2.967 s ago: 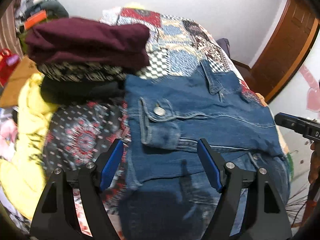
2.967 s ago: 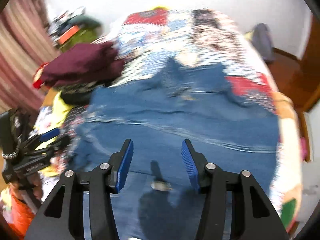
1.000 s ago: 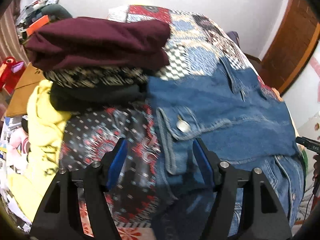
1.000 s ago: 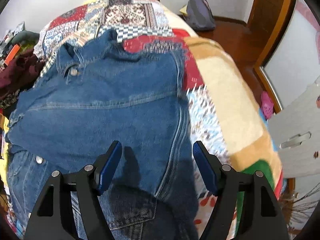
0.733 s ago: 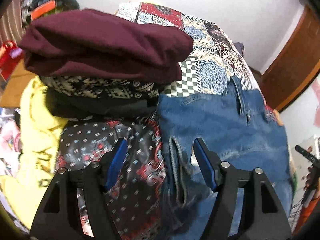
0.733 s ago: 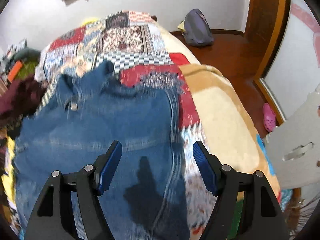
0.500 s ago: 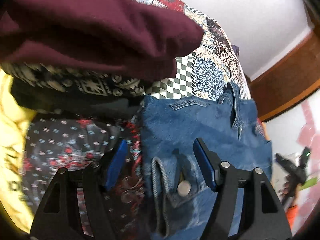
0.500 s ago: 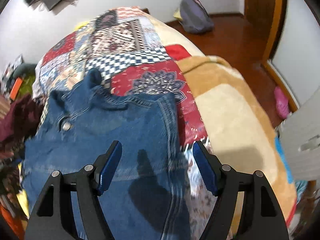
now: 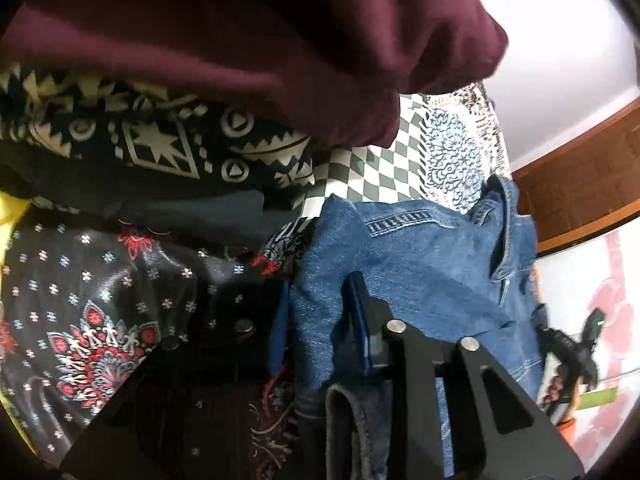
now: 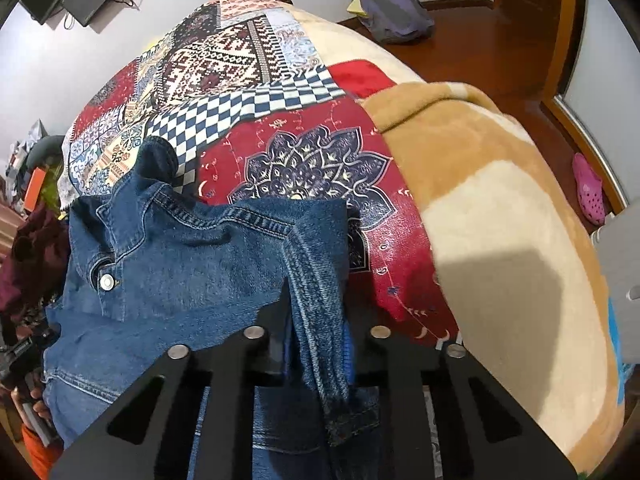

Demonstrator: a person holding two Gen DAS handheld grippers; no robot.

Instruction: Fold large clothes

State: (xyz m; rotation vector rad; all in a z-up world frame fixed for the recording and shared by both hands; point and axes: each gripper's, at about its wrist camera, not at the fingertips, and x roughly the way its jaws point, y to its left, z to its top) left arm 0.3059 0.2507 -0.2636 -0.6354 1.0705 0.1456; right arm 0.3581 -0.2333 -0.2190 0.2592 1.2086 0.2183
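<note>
Change, left: half a second ago the left claw point(image 9: 316, 344) hangs wide over the jacket point(image 9: 420, 280); now its blue pads pinch the jacket's left shoulder edge, denim bunched between them.
Change, right: the right claw point(image 10: 316, 344) is likewise wide a moment back and is now narrow, clamped on the seam ridge at the jacket's point(image 10: 180, 276) right shoulder.
Meaning: both top corners look gripped, so the next fold, probably drawing the shoulders over toward the hem, seems ready to start; no fold line shows yet.
Jacket place: it lies on the bed point(image 10: 500, 240), collar toward the far end, its left edge just beside the stack.
Left view only: the stack point(image 9: 240, 60) looms close, maroon top over a patterned layer and a dark one, with a floral cloth point(image 9: 100, 320) under the claw; the other claw shows small at the far right.
Right view only: the collar button point(image 10: 107, 281), the bare tan blanket, a bag point(image 10: 394, 2) on the floor and a pink shoe point(image 10: 588, 188).
Risk: thick denim may slip from a seam-only pinch.
</note>
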